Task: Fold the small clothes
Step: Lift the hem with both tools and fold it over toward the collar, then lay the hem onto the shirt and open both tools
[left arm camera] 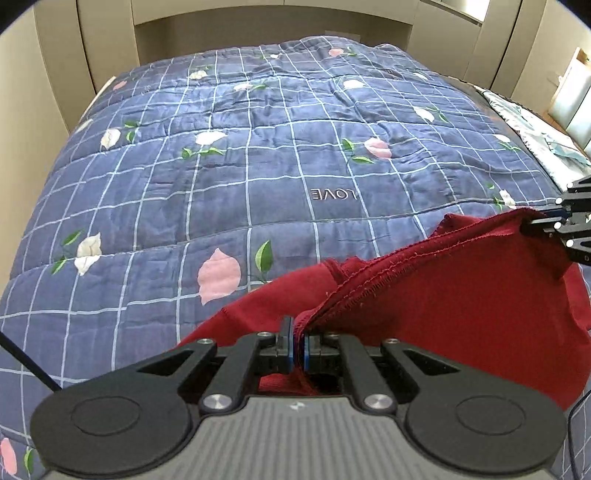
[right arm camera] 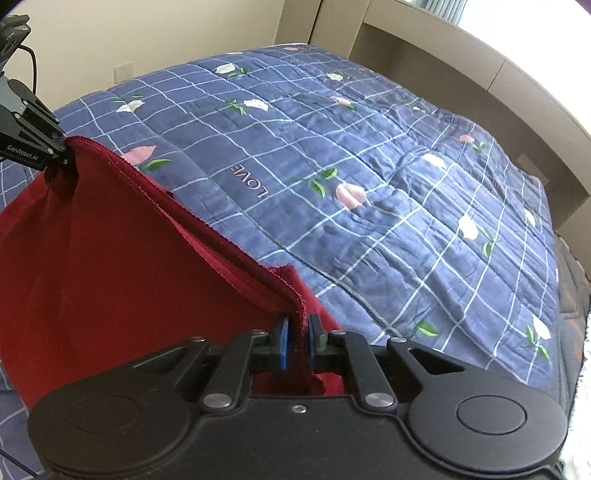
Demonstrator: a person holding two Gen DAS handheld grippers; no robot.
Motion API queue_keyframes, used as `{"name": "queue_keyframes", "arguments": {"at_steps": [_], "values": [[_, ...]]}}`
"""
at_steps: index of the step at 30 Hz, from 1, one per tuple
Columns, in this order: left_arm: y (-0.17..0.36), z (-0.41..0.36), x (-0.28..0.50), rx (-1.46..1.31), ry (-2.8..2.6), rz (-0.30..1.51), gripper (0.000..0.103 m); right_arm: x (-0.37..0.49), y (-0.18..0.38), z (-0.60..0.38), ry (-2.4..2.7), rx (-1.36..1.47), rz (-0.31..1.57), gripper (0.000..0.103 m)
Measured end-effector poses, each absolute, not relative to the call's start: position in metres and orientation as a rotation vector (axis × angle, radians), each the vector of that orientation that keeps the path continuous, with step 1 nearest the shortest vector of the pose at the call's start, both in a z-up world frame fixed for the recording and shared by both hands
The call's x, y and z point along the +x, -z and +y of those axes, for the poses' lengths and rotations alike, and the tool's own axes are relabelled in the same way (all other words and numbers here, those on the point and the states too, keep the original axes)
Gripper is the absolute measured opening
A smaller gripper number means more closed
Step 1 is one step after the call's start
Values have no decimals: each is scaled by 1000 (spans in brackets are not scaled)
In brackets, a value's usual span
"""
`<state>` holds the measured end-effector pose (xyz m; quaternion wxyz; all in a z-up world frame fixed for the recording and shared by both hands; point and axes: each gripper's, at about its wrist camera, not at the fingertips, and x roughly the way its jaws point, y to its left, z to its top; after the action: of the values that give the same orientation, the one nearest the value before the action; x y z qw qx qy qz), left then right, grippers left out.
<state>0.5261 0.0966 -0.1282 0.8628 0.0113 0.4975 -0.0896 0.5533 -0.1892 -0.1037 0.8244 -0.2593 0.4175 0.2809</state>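
The red garment [left arm camera: 461, 314] hangs stretched between my two claws above the near end of the quilt [left arm camera: 258, 166], its stitched hem running as a taut ridge from one claw to the other and the rest of the cloth drooping down from that hem toward the quilt. My left claw [left arm camera: 297, 343] is clenched on one end of the hem; the blue pads [left arm camera: 290, 347] sit almost together with the red edge pinched between them. My right claw [right arm camera: 297, 343] grasps the other end of the hem, its pads a little further apart, and the fabric fills the gap between them. From the garment, the blue checked quilt with pink and white flowers spreads away across the whole bed, with the stitched word LOVE [left arm camera: 334, 194] lying just beyond the hem. Past the quilt's far edge stands the beige headboard [left arm camera: 236, 22].
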Motion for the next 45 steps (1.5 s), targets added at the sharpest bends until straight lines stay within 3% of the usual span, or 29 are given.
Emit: {"name": "queue_keyframes", "arguments": {"at_steps": [16, 18, 22, 24, 29, 30, 35, 45], "values": [[154, 99, 554, -17, 193, 1109, 5, 576, 141, -201, -615, -480, 930, 13], [156, 99, 556, -26, 187, 1114, 5, 577, 145, -202, -607, -473, 932, 19], [162, 102, 561, -48, 154, 1123, 20, 575, 149, -208, -567, -455, 909, 36], [165, 104, 562, -63, 134, 1130, 31, 575, 149, -213, -537, -433, 895, 55], [164, 118, 559, -91, 13, 1099, 88, 565, 140, -228, -392, -388, 788, 94], [163, 122, 557, -112, -20, 1079, 90, 563, 137, -231, -365, -376, 769, 100], [160, 138, 540, -254, -70, 1021, 98, 551, 131, -240, -278, -339, 724, 102], [137, 142, 555, -234, 50, 1045, 98, 545, 169, -236, -236, -460, 778, 102]]}}
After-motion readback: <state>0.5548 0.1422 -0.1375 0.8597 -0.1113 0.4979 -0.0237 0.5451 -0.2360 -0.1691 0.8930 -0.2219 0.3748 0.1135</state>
